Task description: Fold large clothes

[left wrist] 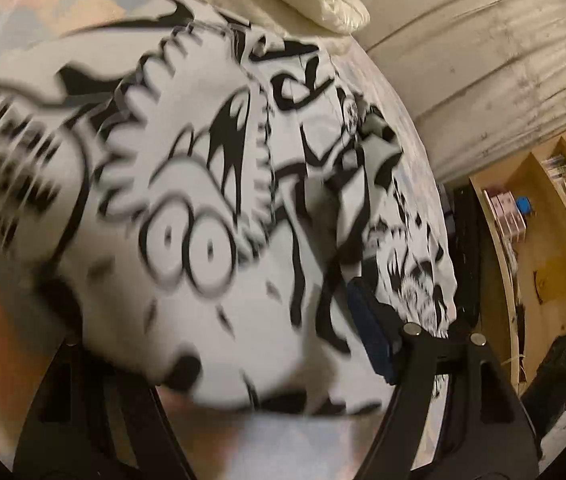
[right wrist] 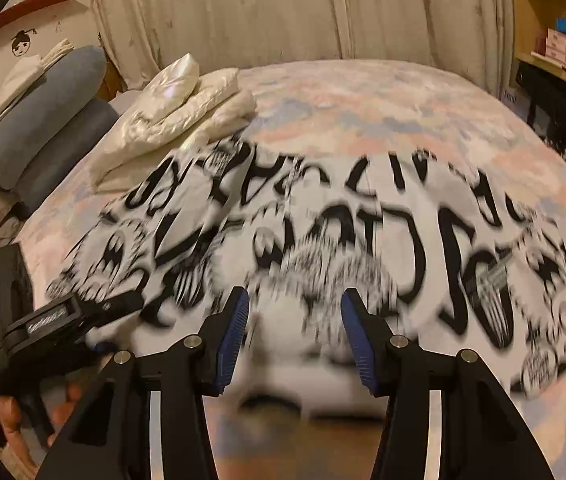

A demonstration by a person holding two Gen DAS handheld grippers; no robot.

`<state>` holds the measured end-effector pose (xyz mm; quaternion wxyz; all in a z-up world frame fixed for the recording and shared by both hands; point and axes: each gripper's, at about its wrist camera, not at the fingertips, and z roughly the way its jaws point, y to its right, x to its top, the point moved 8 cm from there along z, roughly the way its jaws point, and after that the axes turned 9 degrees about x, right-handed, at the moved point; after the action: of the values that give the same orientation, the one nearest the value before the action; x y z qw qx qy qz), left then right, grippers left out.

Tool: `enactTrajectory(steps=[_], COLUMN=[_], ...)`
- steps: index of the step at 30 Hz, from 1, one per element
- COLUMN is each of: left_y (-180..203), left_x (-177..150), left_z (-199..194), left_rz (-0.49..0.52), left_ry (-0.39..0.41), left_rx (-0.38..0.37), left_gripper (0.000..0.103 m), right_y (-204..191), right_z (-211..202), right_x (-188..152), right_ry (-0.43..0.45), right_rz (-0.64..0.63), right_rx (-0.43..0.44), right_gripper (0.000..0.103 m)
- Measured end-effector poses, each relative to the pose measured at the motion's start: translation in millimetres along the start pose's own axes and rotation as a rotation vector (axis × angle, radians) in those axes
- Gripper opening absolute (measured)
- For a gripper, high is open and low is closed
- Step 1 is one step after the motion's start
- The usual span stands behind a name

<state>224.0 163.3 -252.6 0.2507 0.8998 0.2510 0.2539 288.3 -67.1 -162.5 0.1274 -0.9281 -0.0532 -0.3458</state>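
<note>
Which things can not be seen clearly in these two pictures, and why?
- Printed garment: its type and print are blurred by motion in both views.
- Left gripper, left wrist view: the cloth covers one finger, so a grip is uncertain.
- Shelf contents: too small.
- Garment's near edge, right wrist view: blurred.

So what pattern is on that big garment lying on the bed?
White garment with bold black cartoon faces and lettering; clearest in the left wrist view.
</note>
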Motion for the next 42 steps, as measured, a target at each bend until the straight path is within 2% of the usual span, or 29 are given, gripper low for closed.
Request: enactTrajectory(steps=[2, 4, 6, 8, 12, 17, 22, 31, 38, 40, 42], left_y=[2, 3, 3, 7, 31, 72, 112, 184, 252, 272, 298], left_x=[11, 19, 27, 34, 39, 39, 28, 8, -27, -37, -55], left_z=[4, 4, 1, -5, -17, -36, -58, -66, -63, -60, -52], left_rz=[-0.002, 0.003, 0.015, 0.053, 0.175, 0.31, 0.437, 0.567, 0.685, 0.715, 0.759], left_ry=[0.03, 0.06, 0.107, 0.155, 0.253, 0.358, 0.425, 0.449, 0.454, 0.45, 0.444], left_rx=[0.017, 0.05, 0.085, 0.112, 0.172, 0.194, 0.184, 0.151, 0.11, 0.094, 0.068], left_gripper=[0.069, 0.059, 0.036, 0.025, 0.016, 0.013, 0.011, 0.011, 0.011, 0.011, 0.011], right_y=[7, 12, 19, 21, 21, 24, 23, 31, 56, 78, 105], right_z=[20, 43, 72, 87, 96, 101, 93, 75, 38, 17, -6], right_x=[15, 23, 20, 13, 15, 15, 9, -11, -31, -37, -41], right_ry=[0.001, -0.024, -0.094, -0.121, -0.116, -0.12, -0.12, -0.132, -0.158, -0.134, -0.099], right_rz=[-0.002, -0.027, -0.039, -0.039, -0.065, -0.051, -0.02, 0.07, 0.226, 0.27, 0.305], right_rx=[-0.009, -0.034, -0.039, -0.032, -0.038, 0.004, 0.059, 0.166, 0.326, 0.324, 0.263], right_gripper=[0.046, 0.031, 0.026, 0.025, 0.025, 0.025, 0.025, 0.025, 0.025, 0.025, 0.025])
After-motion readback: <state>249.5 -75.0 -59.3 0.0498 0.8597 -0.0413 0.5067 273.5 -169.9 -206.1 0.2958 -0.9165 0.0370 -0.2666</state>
